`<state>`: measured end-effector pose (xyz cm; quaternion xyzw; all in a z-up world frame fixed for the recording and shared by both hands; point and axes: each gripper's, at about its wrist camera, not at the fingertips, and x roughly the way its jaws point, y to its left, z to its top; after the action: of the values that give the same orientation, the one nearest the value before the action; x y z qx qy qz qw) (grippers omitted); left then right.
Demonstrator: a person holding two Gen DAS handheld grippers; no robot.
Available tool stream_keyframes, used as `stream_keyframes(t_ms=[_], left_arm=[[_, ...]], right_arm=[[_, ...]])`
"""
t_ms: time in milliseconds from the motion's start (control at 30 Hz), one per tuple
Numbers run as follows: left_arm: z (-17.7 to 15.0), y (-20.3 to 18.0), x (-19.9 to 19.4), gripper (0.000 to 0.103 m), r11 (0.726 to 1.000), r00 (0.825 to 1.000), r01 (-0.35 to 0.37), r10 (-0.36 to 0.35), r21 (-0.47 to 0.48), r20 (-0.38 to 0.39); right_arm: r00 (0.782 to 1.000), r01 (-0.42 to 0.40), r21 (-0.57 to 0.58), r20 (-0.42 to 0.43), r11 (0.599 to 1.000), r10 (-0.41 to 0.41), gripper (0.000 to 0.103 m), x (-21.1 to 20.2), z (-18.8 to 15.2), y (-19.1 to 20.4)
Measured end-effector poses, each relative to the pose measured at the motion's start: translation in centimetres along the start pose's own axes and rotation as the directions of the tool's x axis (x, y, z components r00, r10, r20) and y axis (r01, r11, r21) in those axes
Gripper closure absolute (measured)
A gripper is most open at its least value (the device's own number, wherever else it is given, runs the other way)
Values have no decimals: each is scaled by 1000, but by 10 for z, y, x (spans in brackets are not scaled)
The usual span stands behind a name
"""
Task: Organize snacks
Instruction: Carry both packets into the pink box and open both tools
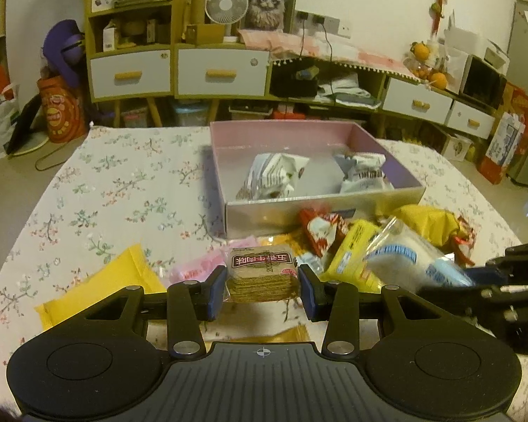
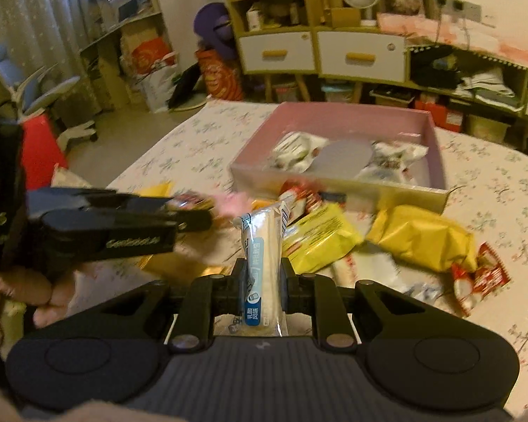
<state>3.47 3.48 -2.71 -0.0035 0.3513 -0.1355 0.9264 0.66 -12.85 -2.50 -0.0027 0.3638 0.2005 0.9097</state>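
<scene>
Holding a snack apiece, both grippers face the pink box (image 1: 320, 207), which lies straight ahead and just beyond the loose pile: the left gripper (image 1: 263, 286) has its fingers pinching a brown cracker pack (image 1: 262, 274) by its sides, and the right gripper (image 2: 263, 281) has its fingers clamped on a slim white-and-blue packet (image 2: 262, 256) whose long axis runs forward along them. The box already holds two white packets (image 1: 274, 179), with bare floor between them. Yellow bags (image 2: 422, 235) and red wrappers (image 1: 320, 232) crowd the flowered worktop (image 1: 123, 190) against the box's near wall, so each snack likely needs lifting over that wall; the left gripper looks slightly nearer.
</scene>
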Motion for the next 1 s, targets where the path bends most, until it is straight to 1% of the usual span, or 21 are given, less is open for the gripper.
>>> stream_keyframes(t_ms=[200, 333, 500, 600, 900, 1000], left_arm=[[18, -3, 2, 63, 999, 1000, 1, 0, -51, 24], [27, -12, 9, 63, 999, 999, -7, 8, -42, 32], [39, -23, 26, 63, 999, 1000, -7, 7, -32, 3], [49, -31, 38, 63, 1000, 1000, -18, 18, -8, -15], [78, -61, 79, 63, 997, 999, 24, -22, 79, -29], [83, -64, 97, 63, 996, 999, 20, -16, 87, -47]], right_arm=[[998, 50, 71, 45, 996, -53, 87, 3, 21, -19], [994, 69, 148, 70, 987, -80, 87, 8, 35, -34], [992, 72, 248, 84, 966, -95, 87, 14, 49, -50], [989, 81, 284, 94, 955, -112, 87, 22, 60, -58], [982, 111, 321, 107, 941, -153, 87, 46, 85, -85], [980, 135, 324, 95, 936, -175, 87, 56, 93, -93]])
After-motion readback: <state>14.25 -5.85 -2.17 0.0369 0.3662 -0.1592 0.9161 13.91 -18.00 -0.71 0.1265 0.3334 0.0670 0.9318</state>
